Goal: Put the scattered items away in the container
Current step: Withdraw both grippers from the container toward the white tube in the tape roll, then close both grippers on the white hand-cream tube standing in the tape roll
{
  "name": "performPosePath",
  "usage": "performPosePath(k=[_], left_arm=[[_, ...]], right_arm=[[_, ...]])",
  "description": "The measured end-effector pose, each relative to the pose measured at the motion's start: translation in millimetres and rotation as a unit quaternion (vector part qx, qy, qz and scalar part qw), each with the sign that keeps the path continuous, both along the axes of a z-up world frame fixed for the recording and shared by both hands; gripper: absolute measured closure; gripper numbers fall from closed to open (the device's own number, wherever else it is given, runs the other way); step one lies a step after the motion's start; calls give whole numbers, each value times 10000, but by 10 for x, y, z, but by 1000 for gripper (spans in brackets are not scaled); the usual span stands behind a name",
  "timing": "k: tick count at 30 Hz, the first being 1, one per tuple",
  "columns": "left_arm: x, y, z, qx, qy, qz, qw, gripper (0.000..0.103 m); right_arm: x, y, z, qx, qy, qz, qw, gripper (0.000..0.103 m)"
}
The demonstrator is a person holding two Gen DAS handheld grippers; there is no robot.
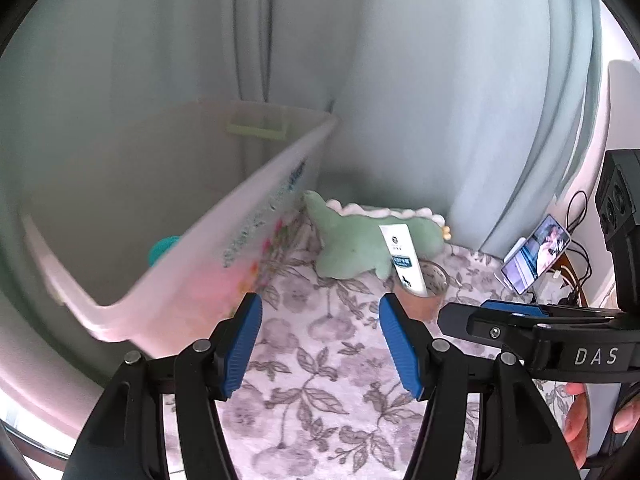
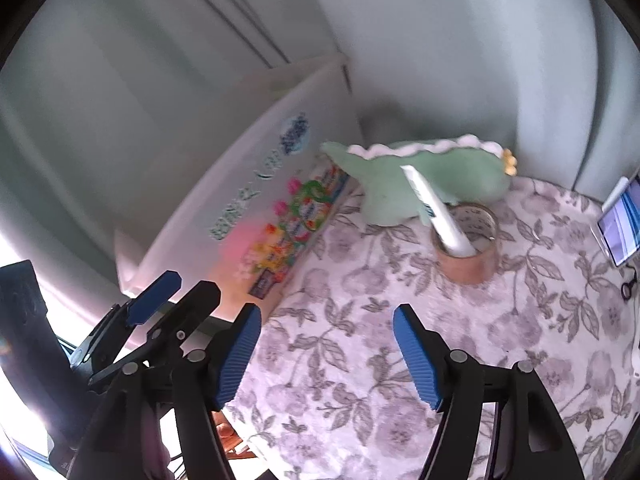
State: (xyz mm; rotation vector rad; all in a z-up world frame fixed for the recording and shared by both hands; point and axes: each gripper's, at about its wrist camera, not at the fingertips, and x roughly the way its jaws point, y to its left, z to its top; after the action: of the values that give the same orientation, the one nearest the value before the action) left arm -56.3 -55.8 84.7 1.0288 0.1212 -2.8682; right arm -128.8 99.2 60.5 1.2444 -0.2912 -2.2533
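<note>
A translucent white storage bin (image 1: pixel 224 236) with a printed label stands at the left on the floral cloth; it also shows in the right wrist view (image 2: pixel 240 184). A teal item (image 1: pixel 162 248) lies inside it. A green plush dinosaur (image 1: pixel 360 240) lies beside the bin's far corner, also seen in the right wrist view (image 2: pixel 440 176). A white tube (image 1: pixel 404 260) stands tilted inside a roll of tape (image 1: pixel 424 292), both also in the right wrist view: tube (image 2: pixel 436 208), tape roll (image 2: pixel 472 248). My left gripper (image 1: pixel 320 340) is open and empty above the cloth. My right gripper (image 2: pixel 326 348) is open and empty.
A phone (image 1: pixel 536 256) leans on a stand at the right edge with cables behind it. Pale curtains (image 1: pixel 400 80) hang behind the table. The floral cloth (image 2: pixel 400 360) covers the table. The right gripper (image 1: pixel 540 332) reaches in at the left view's right side.
</note>
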Motion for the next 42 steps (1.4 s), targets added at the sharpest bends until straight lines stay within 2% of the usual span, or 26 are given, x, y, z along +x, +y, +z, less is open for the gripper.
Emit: performPosePath(k=[15,25,32,42], left_arm=[[-451,240,-432,42,-444,-326,9985,41],[-751,277,-675,130,-658,-401,9969,41],[-1076,400,-824,328,-736,-645,9947,41],[-1671,544,-936,770,-739,-797,9911,41]], right_arm=[[-341,312,-474,12,-428,-359,9984,26],[-654,618,-674,-75,-659,-864,9940,26],[-1030,715,-815,-75,-791,-1165,9900,26],[-1511,827,-1248,113,-1263,-1624,9785,26]])
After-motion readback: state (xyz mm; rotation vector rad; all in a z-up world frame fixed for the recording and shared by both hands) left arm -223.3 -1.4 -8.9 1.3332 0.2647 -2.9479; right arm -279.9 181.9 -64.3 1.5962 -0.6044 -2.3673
